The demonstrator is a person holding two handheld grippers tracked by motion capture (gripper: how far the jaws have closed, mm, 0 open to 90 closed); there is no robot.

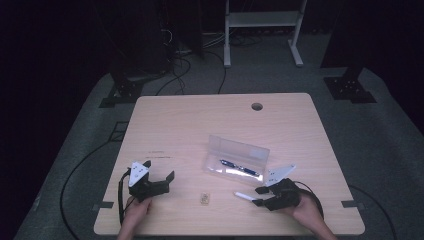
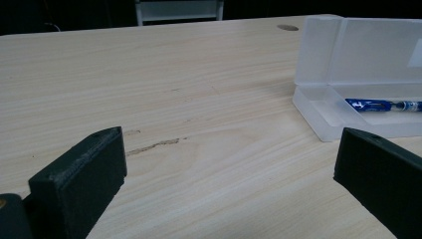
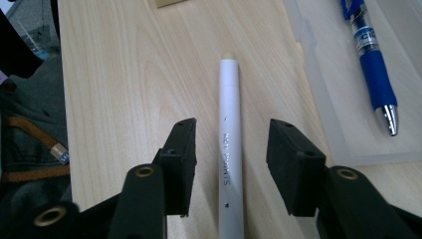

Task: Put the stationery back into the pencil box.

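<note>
The right claw (image 3: 231, 149) is spread open, its two black jaws straddling a slim white cylindrical pen (image 3: 230, 144) that lies flat on the pale wooden counter (image 3: 129, 74), with a gap on either side. Just beyond sits a clear plastic pencil case (image 1: 235, 159), lid up, holding a blue pen (image 3: 372, 64). A small tan eraser (image 1: 204, 198) lies nearby. The left claw (image 1: 159, 176) rests wide open, well apart

On the table (image 1: 175, 125), a pen (image 1: 239, 168) lies inside the open case (image 1: 236, 159). Nearer the person than the case lies a marker (image 1: 243, 196); left of the case, a small block (image 1: 204, 198).
</note>
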